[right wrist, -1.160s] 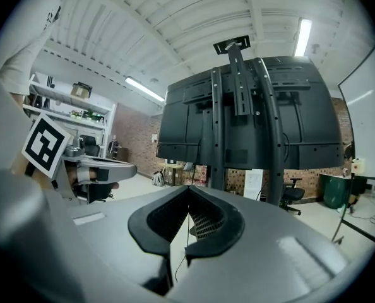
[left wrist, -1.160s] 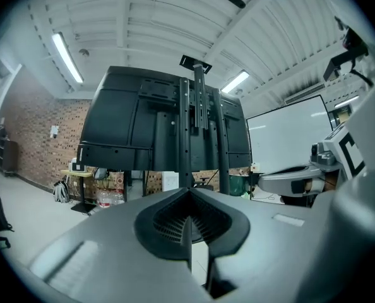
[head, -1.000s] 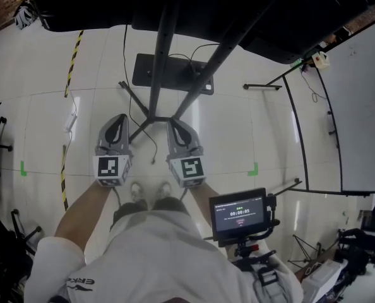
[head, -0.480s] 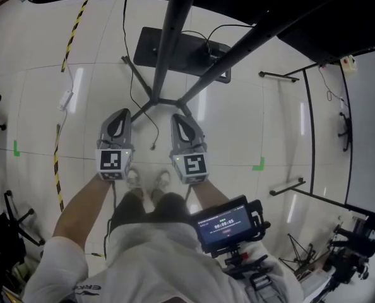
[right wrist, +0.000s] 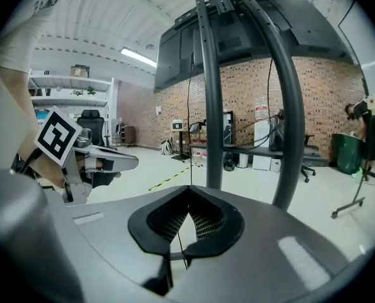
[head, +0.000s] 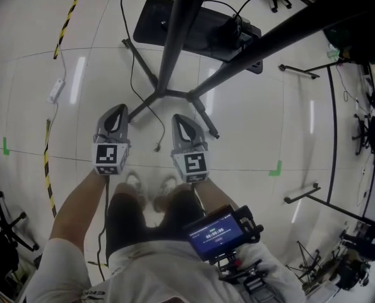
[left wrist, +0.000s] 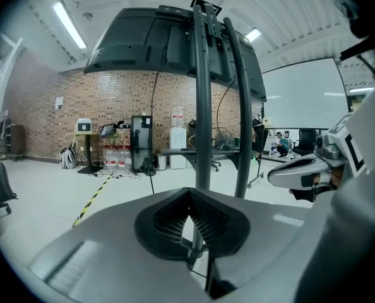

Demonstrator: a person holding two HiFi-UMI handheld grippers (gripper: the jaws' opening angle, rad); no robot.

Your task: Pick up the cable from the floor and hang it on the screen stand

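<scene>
The cable point(head: 159, 133) lies on the floor point(head: 250, 125) at the centre of the head view, with its free end between the two grippers. It looks thin, light and limp, so I would take it near that end. The left hand-held gripper point(head: 120, 109) and the right hand-held gripper point(head: 178, 117) have their jaws together, empty. The cable runs past the stand point(head: 175, 55) and out of the upper edge. Perhaps it is plugged in there.

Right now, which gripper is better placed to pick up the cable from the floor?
Right, probably: the cable ends between the two, closer to the right gripper than the left gripper. Both are shut.
</scene>
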